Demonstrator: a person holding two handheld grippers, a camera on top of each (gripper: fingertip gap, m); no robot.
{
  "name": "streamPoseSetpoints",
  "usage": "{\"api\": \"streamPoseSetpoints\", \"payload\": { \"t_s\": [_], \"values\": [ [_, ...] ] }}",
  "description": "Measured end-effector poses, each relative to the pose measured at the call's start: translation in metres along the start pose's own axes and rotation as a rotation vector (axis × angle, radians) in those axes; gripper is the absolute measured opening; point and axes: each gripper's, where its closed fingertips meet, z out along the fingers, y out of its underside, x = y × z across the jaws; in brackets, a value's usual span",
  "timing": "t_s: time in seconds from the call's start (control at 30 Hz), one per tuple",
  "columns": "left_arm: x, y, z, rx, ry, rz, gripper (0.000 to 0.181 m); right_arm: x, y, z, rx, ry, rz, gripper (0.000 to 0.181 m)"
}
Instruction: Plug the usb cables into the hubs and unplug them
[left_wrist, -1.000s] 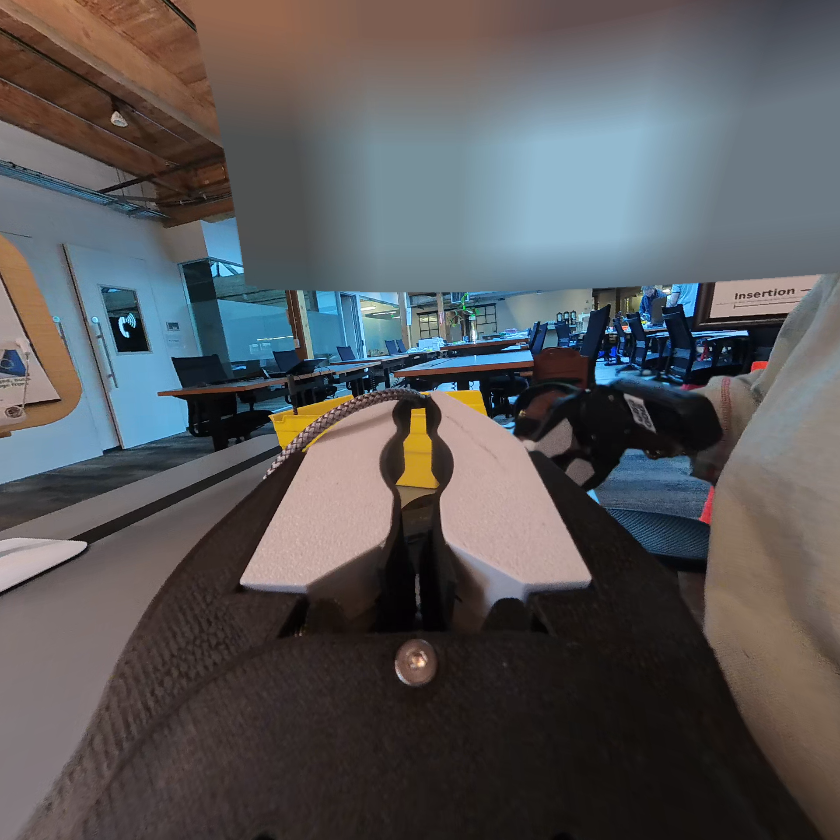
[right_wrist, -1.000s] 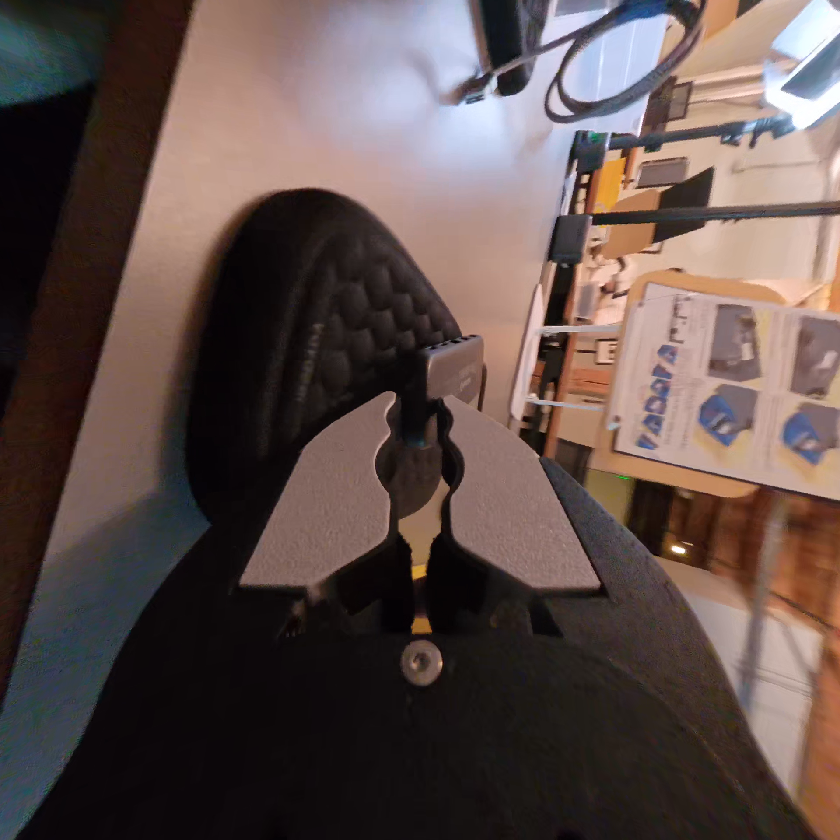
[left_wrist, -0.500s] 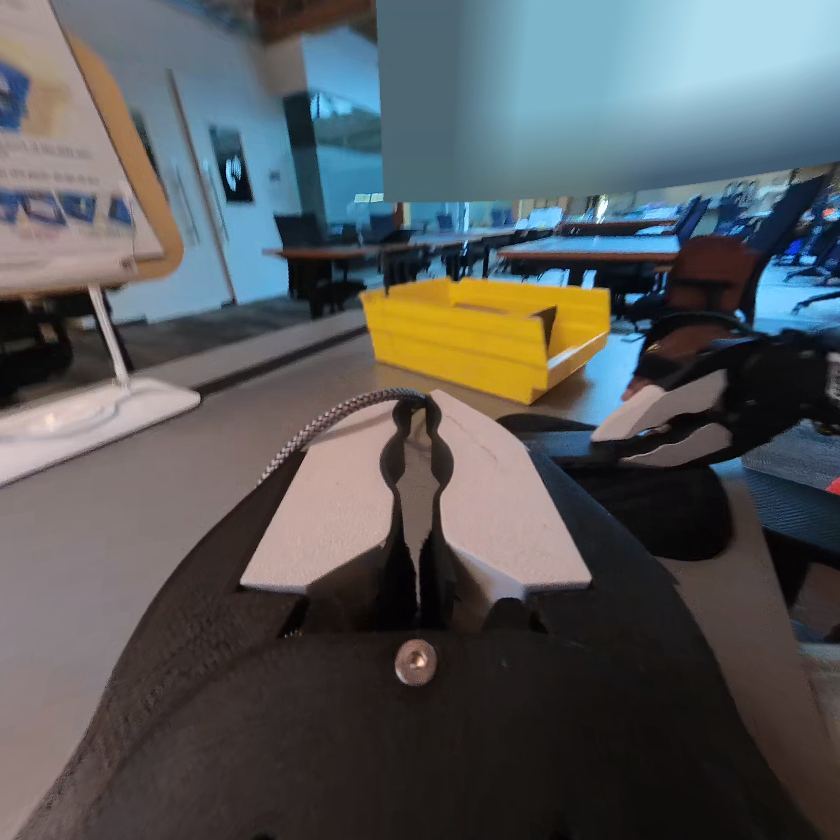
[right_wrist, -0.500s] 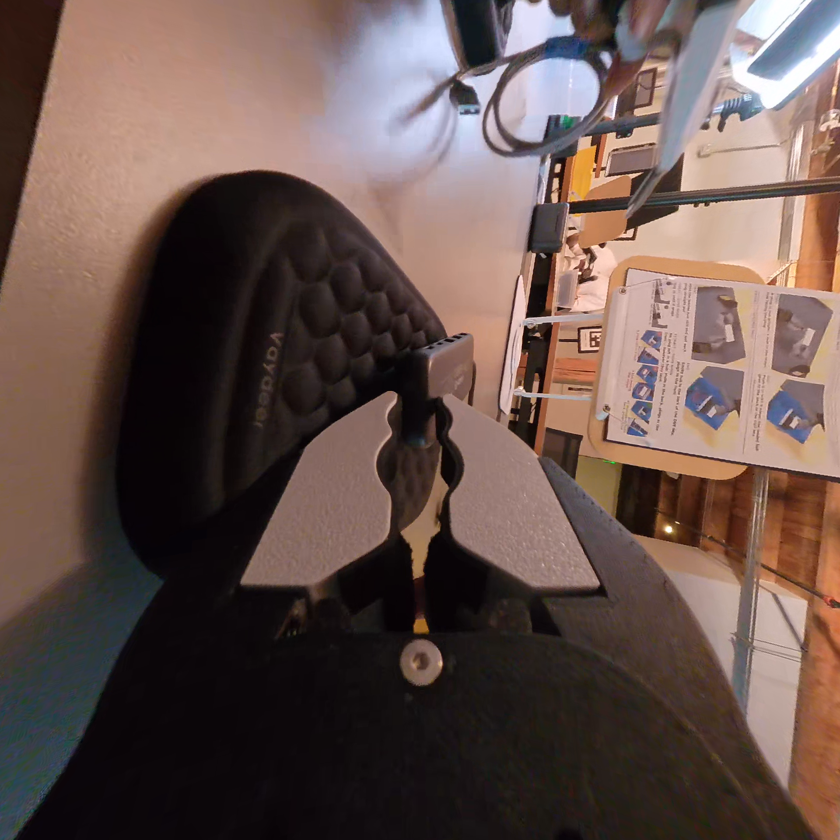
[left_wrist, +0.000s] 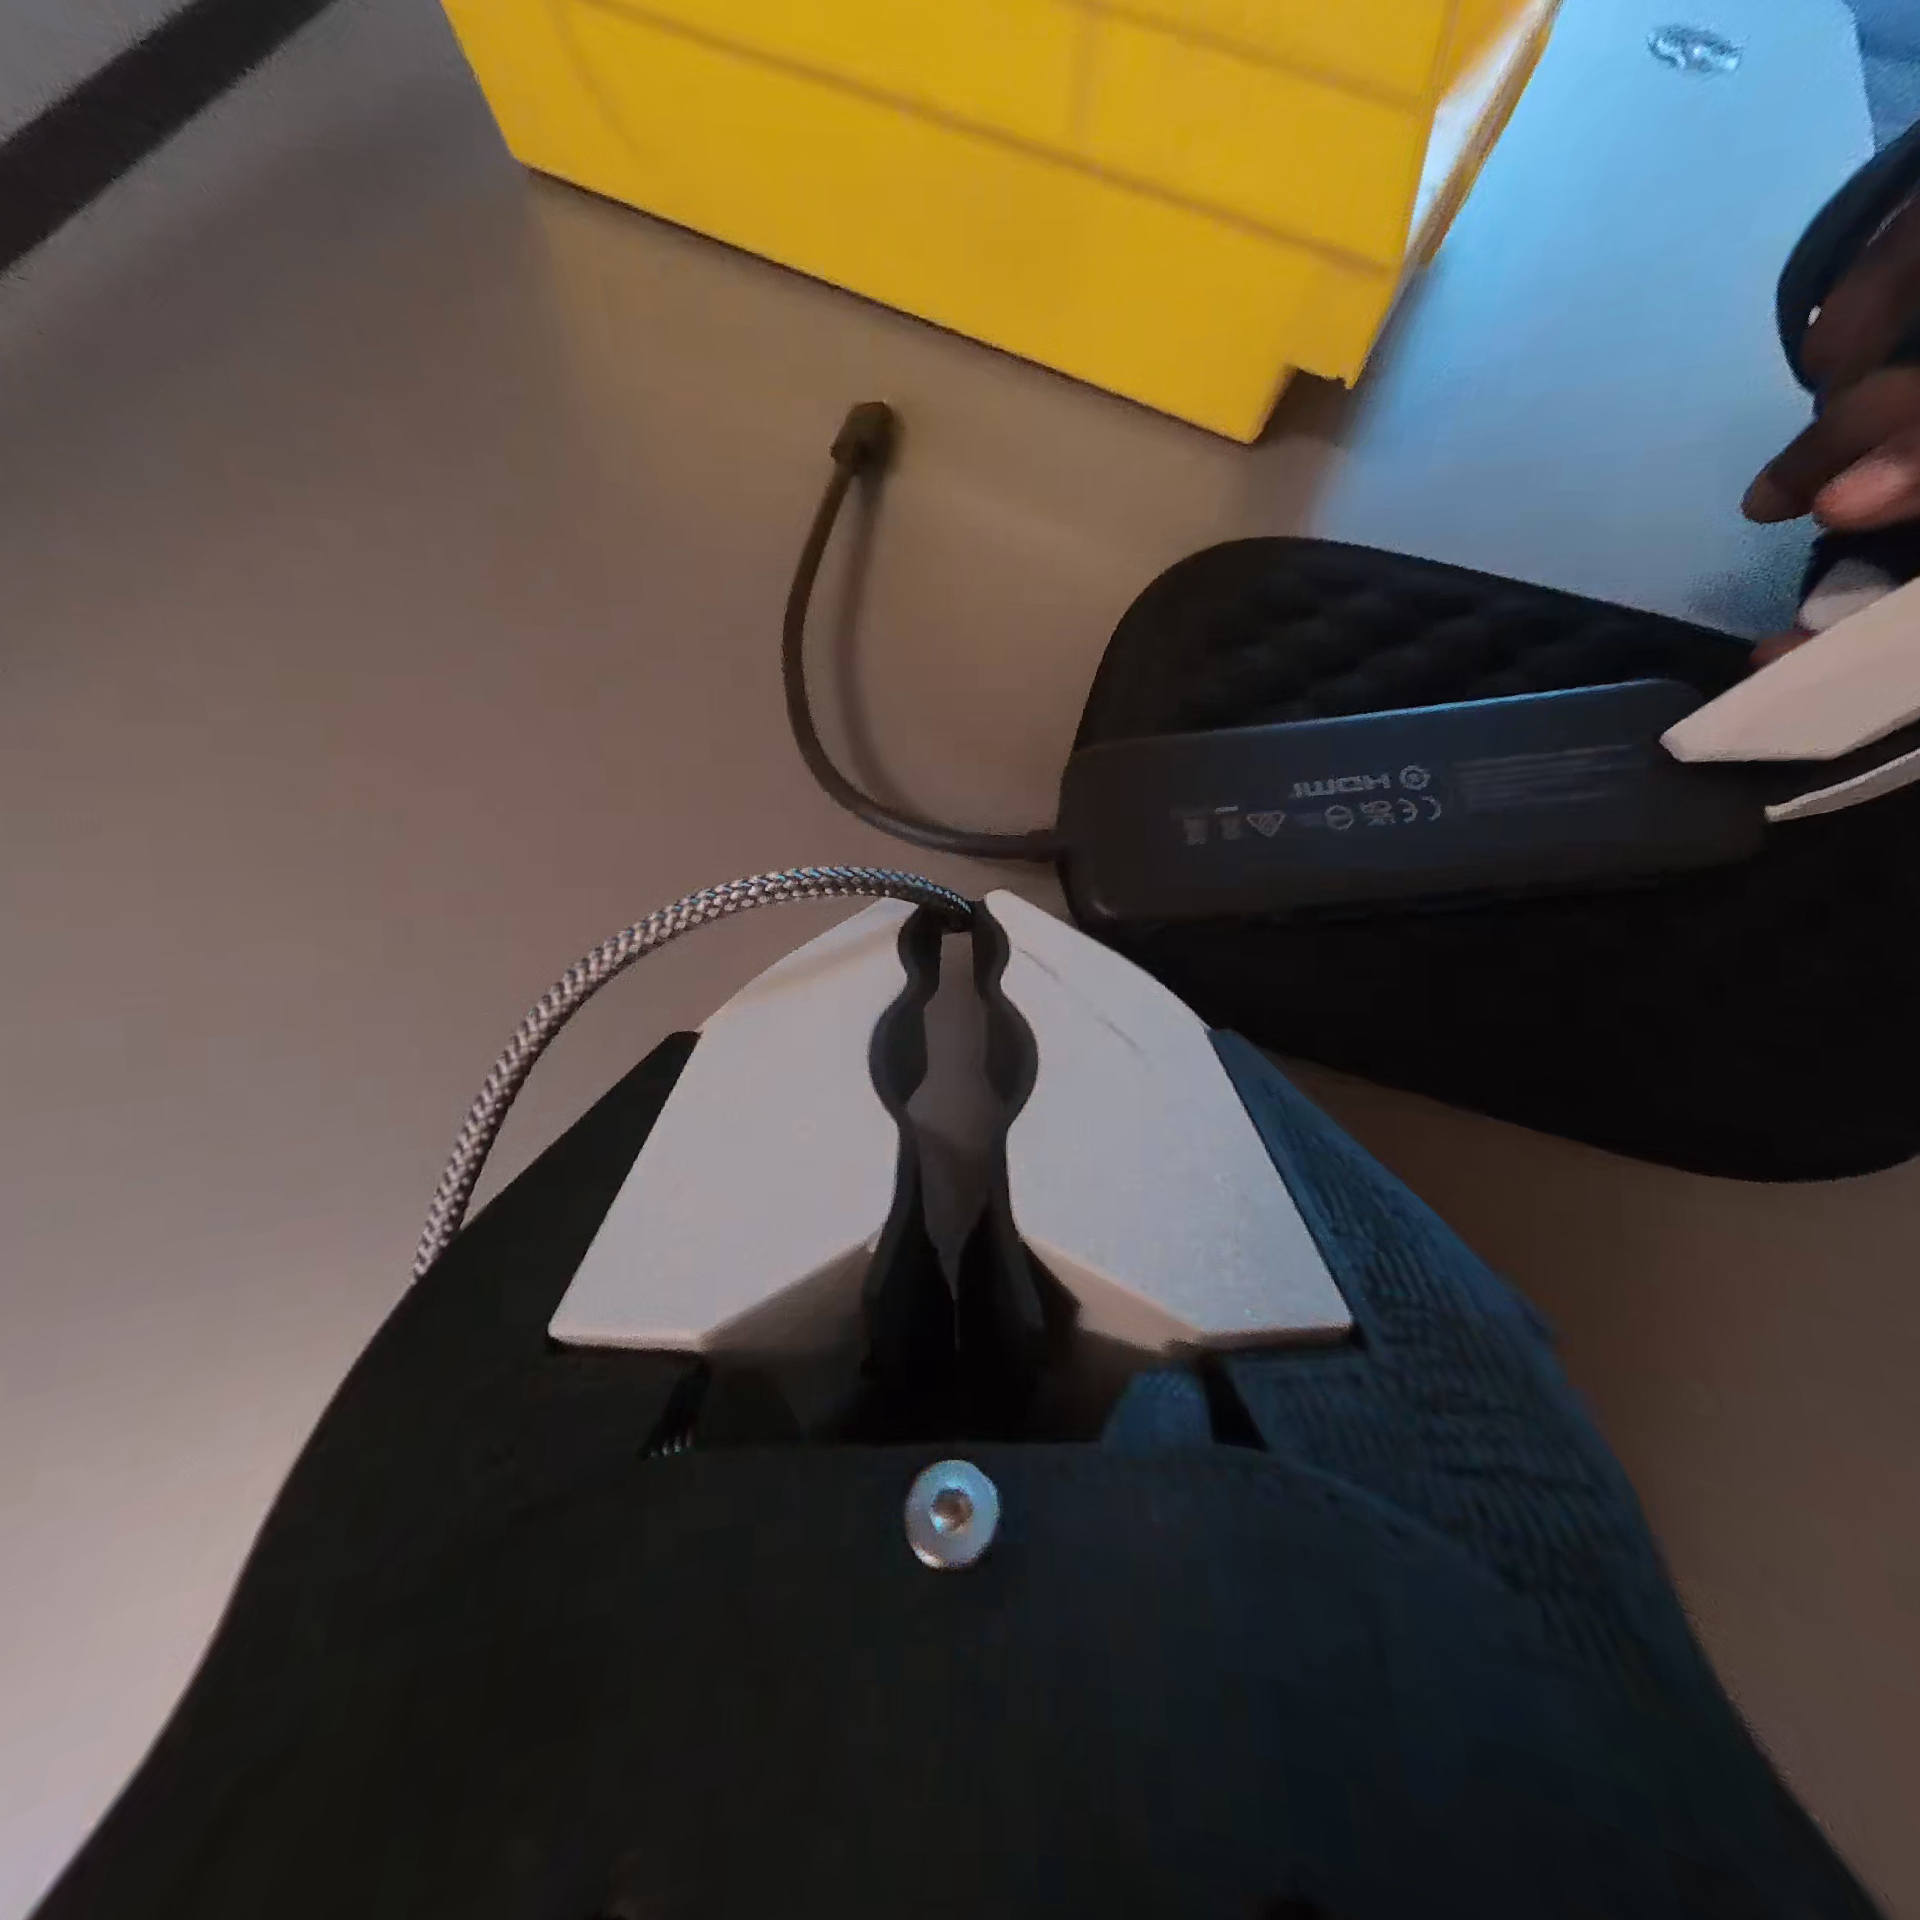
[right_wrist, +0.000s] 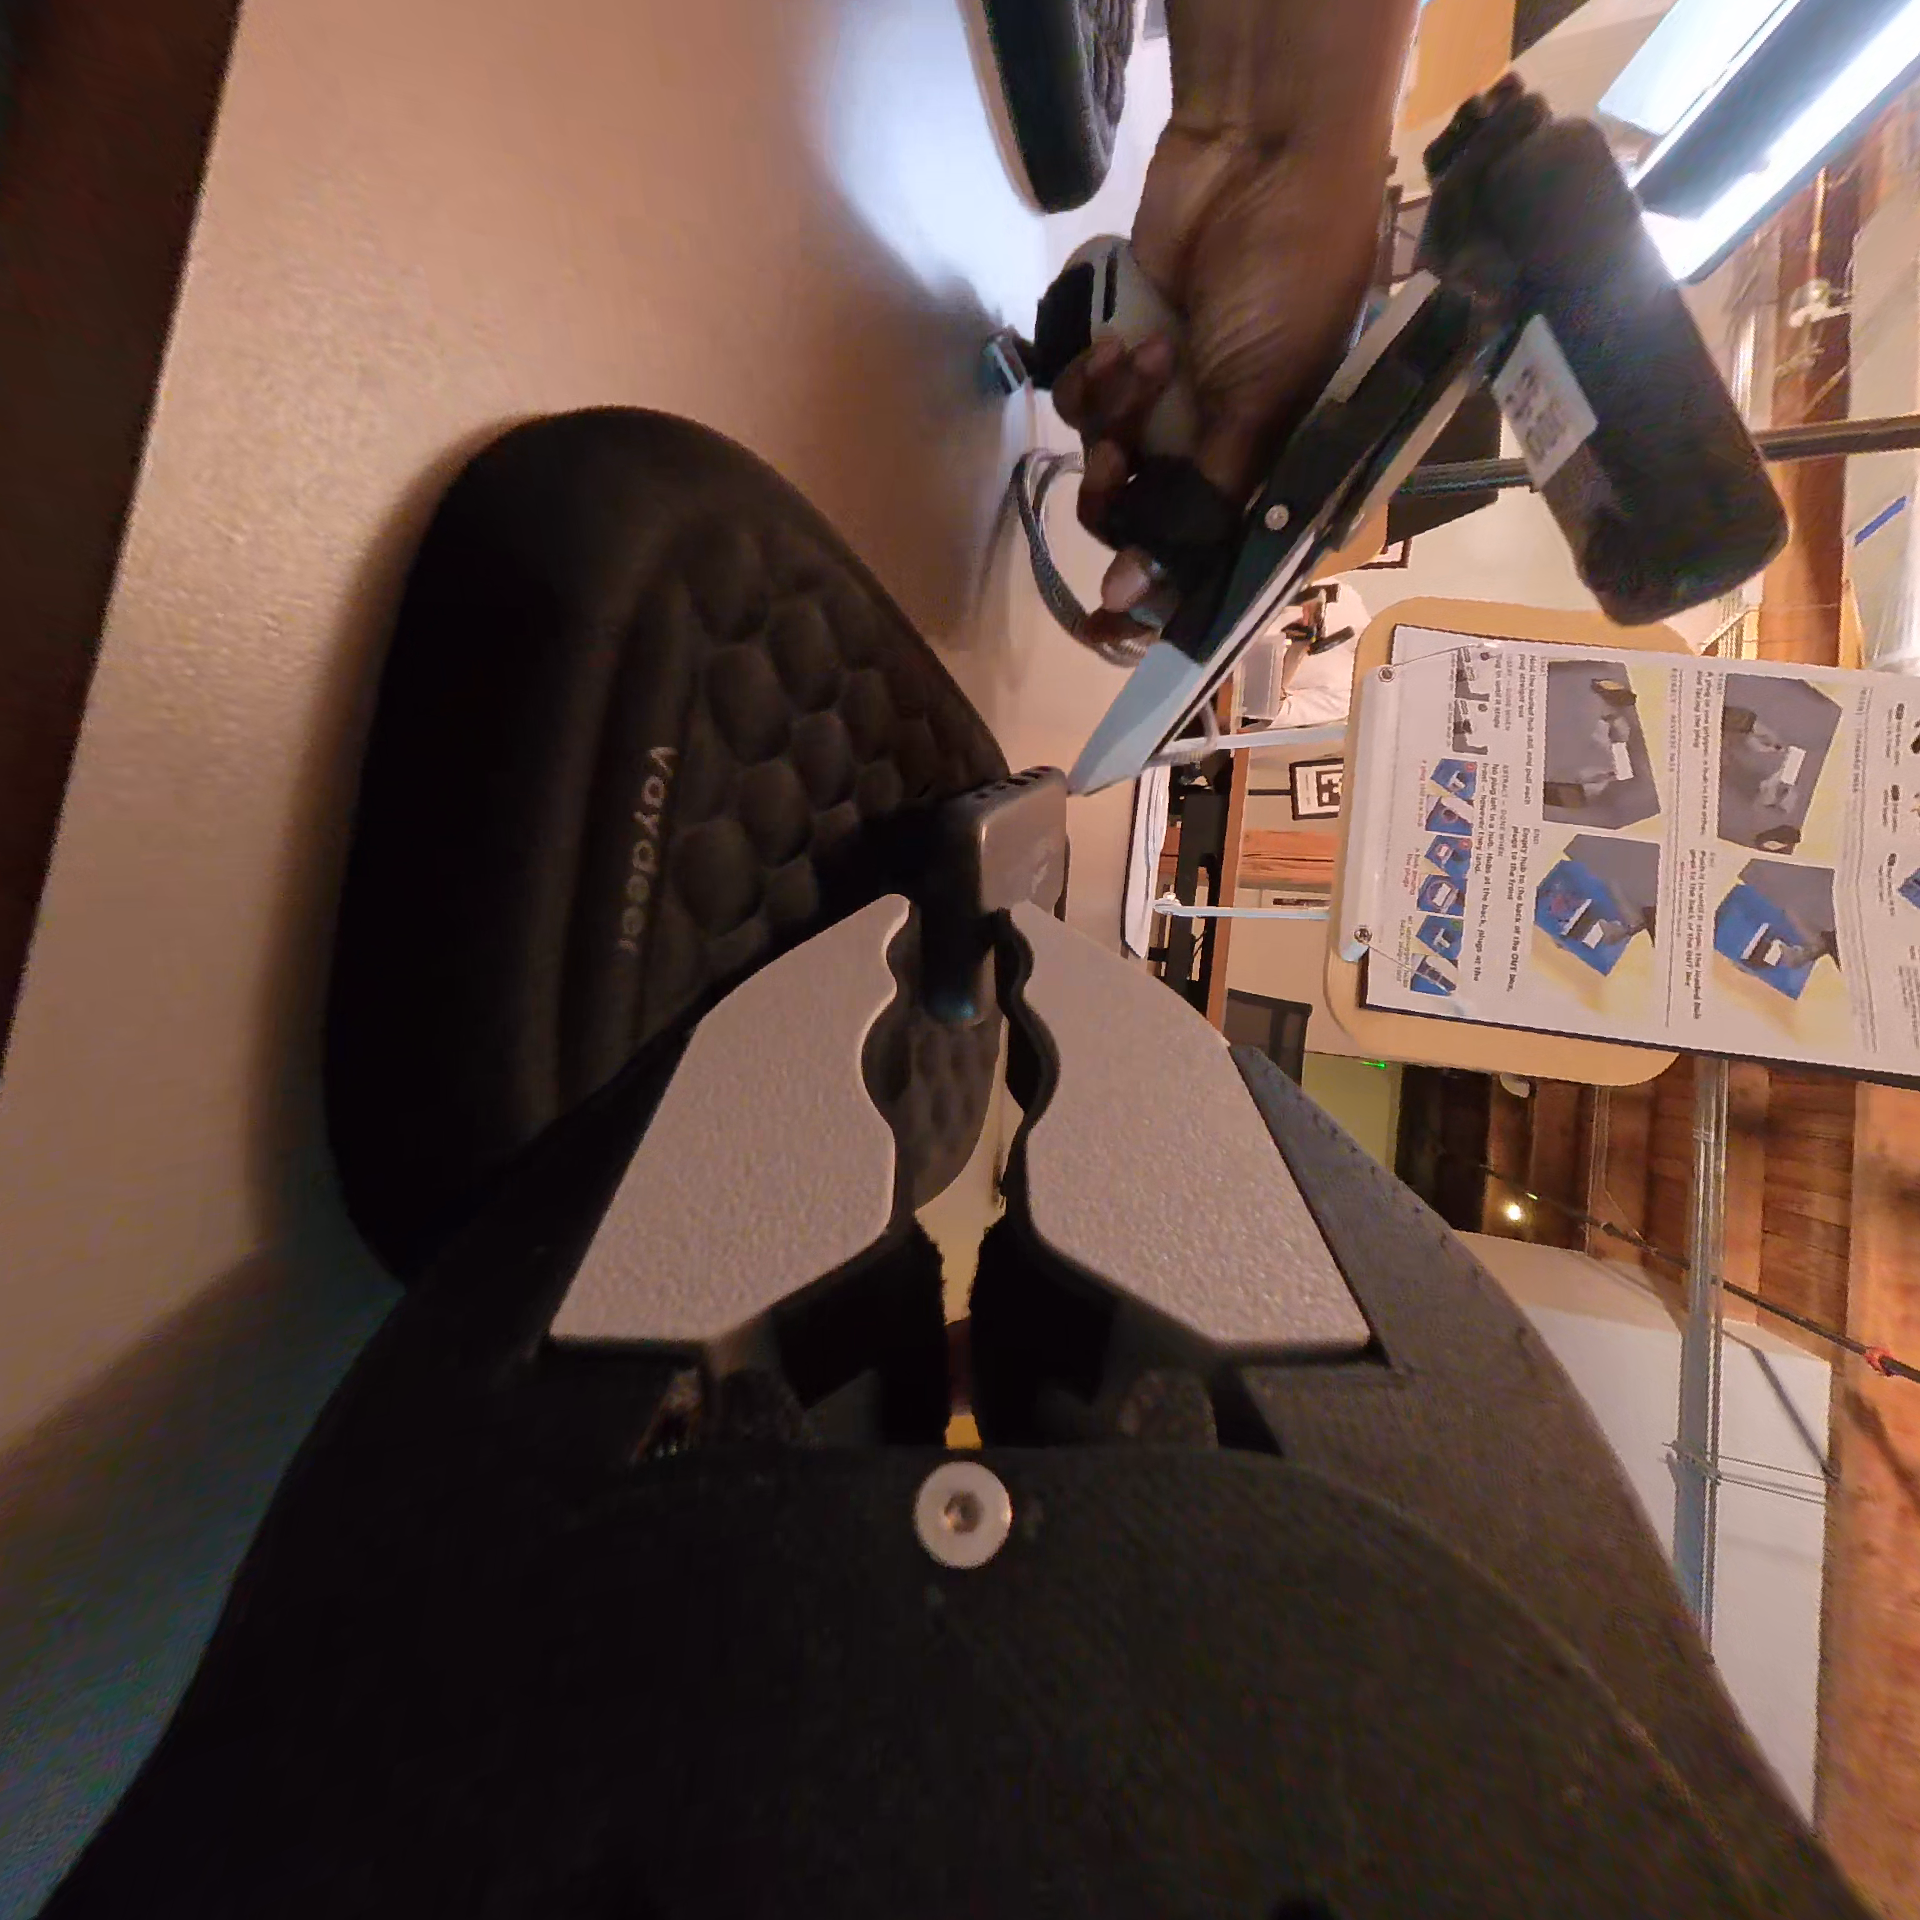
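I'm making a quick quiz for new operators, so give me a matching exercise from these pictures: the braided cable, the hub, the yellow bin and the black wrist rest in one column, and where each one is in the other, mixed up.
Things:
1. braided cable
2. hub
3. yellow bin
4. black wrist rest

Places:
A. lying on the table under the hub
B. pinched at the tips of the left gripper
C. standing at the far side of the table
D. clamped at one end by the right gripper

Pairs: 1-B, 2-D, 3-C, 4-A
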Motion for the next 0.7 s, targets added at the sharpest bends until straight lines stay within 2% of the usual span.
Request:
{"api": "streamPoseSetpoints", "payload": {
  "t_s": [0.1,0.33,0.7],
  "values": [
    [0.013,-0.005,0.008,0.008,0.065,0.001,0.006,0.0,0.0,0.0,0.004,0.001,0.002,0.013],
    [0.024,-0.01,0.009,0.018,0.086,0.072,0.006,0.003,0.003,0.002,-0.014,0.014,0.041,0.017],
    [0.025,-0.009,0.006,0.039,0.05,0.107,0.006,0.014,0.014,0.015,-0.131,0.065,0.01,0.013]
  ]
}}
